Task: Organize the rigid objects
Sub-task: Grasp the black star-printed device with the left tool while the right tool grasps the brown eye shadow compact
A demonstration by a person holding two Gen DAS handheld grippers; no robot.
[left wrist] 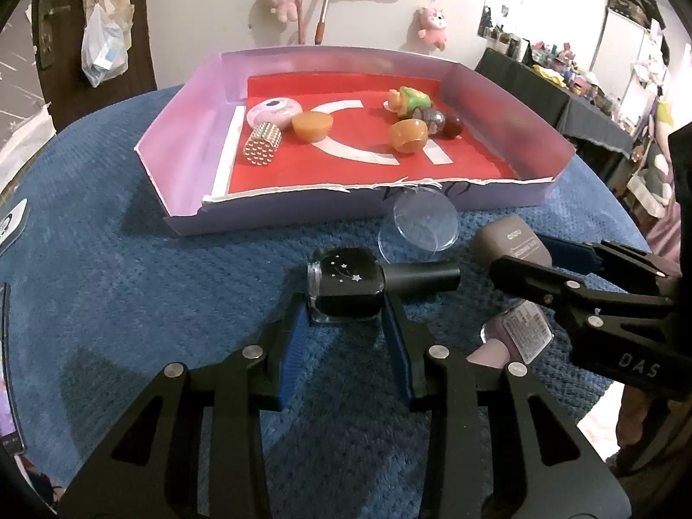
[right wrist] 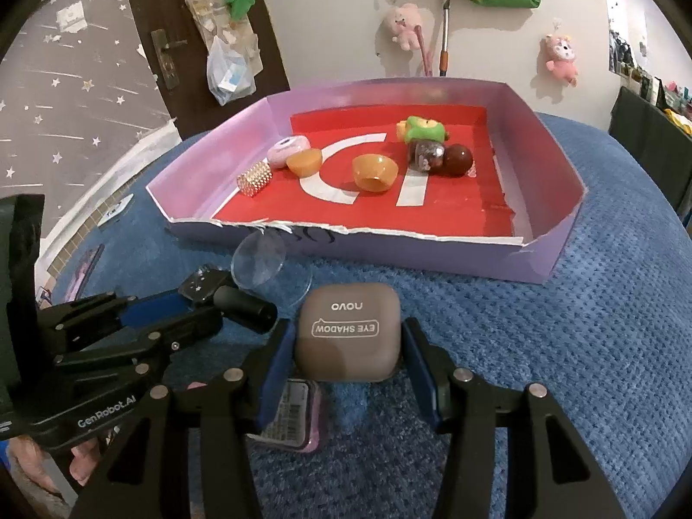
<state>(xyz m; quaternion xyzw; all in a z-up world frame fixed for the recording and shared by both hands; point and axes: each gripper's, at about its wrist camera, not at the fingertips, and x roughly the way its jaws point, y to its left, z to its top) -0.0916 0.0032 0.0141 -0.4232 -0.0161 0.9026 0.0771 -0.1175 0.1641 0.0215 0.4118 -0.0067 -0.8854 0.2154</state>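
A black nail polish bottle (left wrist: 346,285) with silver stars lies on its side on the blue cloth, cap pointing right. My left gripper (left wrist: 346,324) is shut on its glass body, one blue pad against each side. A taupe eye shadow case (right wrist: 346,333) sits between the pads of my right gripper (right wrist: 346,350), which is shut on it. In the left wrist view the right gripper (left wrist: 519,255) comes in from the right with the eye shadow case (left wrist: 510,240). In the right wrist view the left gripper (right wrist: 194,302) holds the black bottle (right wrist: 207,285) at the left.
A lilac cardboard tray (left wrist: 181,129) with a red floor stands behind, holding a beaded cylinder (left wrist: 261,147), a pink round case (left wrist: 274,112), two orange cups, a green toy (left wrist: 408,99) and a brown ball. A clear plastic lid (left wrist: 417,227) leans on its front wall. A pink labelled bottle (right wrist: 292,411) lies under the right gripper.
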